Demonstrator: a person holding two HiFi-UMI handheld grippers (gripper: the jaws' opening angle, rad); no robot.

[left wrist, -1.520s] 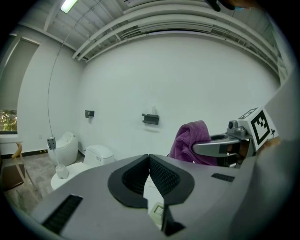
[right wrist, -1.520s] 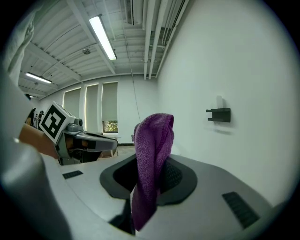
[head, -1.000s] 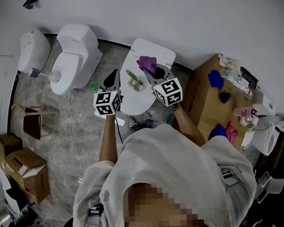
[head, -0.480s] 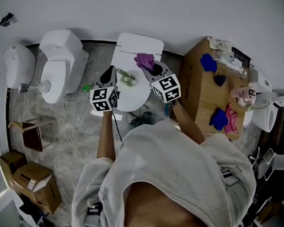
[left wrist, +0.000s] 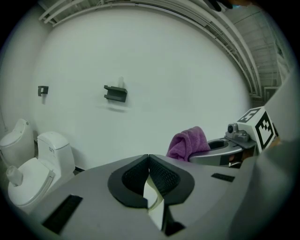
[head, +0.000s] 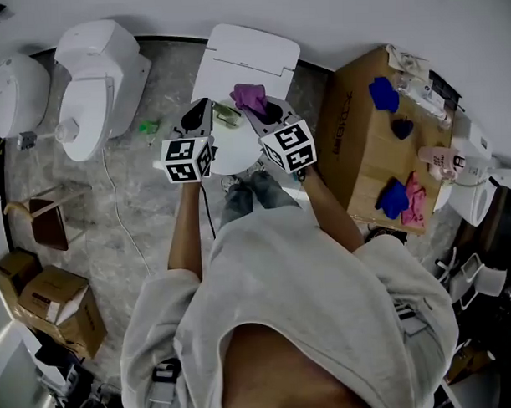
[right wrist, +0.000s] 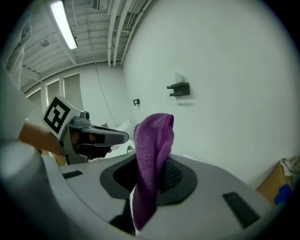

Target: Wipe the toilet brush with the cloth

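1. The left tongs (left wrist: 149,161) are pressed together on a thin, pale part that shows in the gap below their black ribbed pads. From the head view this looks to be the small, pale-green plastic toilet brush (head: 226,116), held out just ahead of them.
2. The right tongs (right wrist: 151,164) pinch a purple terry cloth (right wrist: 153,140). A folded bunch stands up above the pads and a short tail hangs below.
3. Both tongs are raised side by side, near each other. The cloth sits just beside the brush, but I cannot tell whether they touch.
4. The brush is probably light and stiff, and its smooth plastic may twist in a narrow pinch, so a hold low on the handle would steady it. The cloth is soft and limp, and only the bunch near the pads will press firmly, so that part should meet the brush.
5. Below them stands a white toilet with a closed lid (head: 254,53). Further white toilets (head: 100,70) stand to the left on the grey stone floor (head: 156,236). A brown cardboard box (head: 354,145) is at the right.
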